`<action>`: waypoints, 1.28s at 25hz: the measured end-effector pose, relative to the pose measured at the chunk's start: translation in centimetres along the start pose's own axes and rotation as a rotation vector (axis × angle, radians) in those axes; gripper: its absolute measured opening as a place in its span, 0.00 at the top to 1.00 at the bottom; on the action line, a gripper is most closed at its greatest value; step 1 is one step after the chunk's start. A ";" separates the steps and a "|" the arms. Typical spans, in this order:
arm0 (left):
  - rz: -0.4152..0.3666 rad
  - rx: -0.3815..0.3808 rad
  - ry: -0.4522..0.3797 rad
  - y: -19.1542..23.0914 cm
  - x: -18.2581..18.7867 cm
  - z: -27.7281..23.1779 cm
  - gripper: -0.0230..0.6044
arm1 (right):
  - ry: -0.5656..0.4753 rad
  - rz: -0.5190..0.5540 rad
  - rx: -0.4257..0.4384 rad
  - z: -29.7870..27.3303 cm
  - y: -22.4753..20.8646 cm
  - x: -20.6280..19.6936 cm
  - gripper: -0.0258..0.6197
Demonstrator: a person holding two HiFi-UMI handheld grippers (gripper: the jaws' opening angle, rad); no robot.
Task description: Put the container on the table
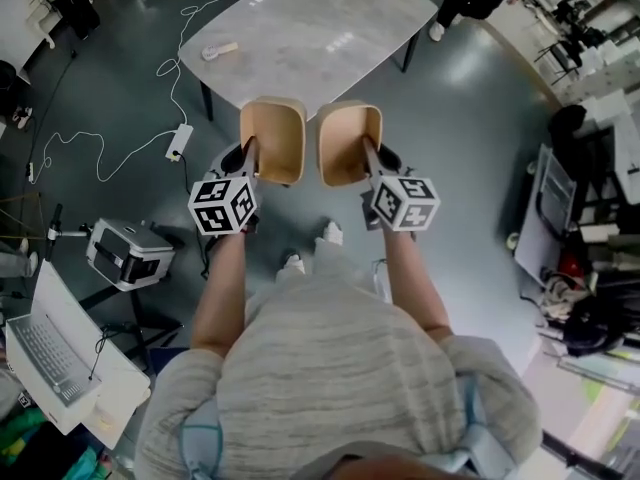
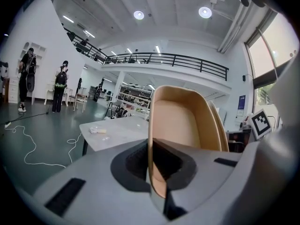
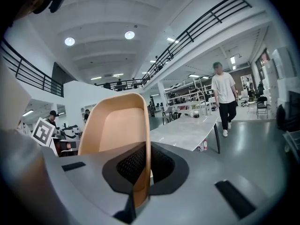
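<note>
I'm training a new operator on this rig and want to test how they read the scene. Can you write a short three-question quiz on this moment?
1. True or false: the left tool is clamped on the wall of a tan plastic tub-shaped container.
2. What does the right tool hold? A. a bottle B. a second tan container C. nothing
3. Fill in: neither container rests on the pale marble-look table; both are held in the ___.

Key: 1 true; 2 B; 3 air.
</note>
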State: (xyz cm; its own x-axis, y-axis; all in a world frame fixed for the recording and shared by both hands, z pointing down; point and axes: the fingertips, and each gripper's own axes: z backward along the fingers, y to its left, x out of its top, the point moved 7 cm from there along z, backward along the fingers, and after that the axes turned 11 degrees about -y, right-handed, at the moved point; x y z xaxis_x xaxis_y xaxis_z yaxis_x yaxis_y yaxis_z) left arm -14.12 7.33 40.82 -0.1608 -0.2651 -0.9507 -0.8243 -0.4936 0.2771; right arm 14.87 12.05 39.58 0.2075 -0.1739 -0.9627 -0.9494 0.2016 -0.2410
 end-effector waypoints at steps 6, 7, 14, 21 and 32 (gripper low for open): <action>0.005 0.035 0.021 1.3 0.3 -3.2 0.96 | 0.028 -0.011 0.015 -3.8 -1.8 0.0 0.95; 0.005 0.040 0.022 1.4 0.4 -3.9 0.96 | 0.033 -0.011 0.020 -4.6 -2.2 0.1 0.95; 0.011 0.086 0.017 2.3 1.3 -7.2 0.96 | 0.070 -0.006 0.074 -9.2 -3.8 0.7 0.95; 0.018 0.148 0.012 3.6 1.5 -9.2 0.96 | 0.095 -0.008 0.107 -12.9 -5.2 0.9 0.95; 0.024 0.191 0.007 3.6 2.2 -13.7 0.96 | 0.102 -0.004 0.159 -17.9 -7.8 2.7 0.95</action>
State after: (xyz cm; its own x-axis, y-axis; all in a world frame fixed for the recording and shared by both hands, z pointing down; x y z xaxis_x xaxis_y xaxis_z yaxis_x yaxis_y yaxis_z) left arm -10.02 -6.37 41.59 -0.1785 -0.2806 -0.9431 -0.9087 -0.3207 0.2674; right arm 18.64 -7.24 41.03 0.1784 -0.2698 -0.9463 -0.8976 0.3494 -0.2688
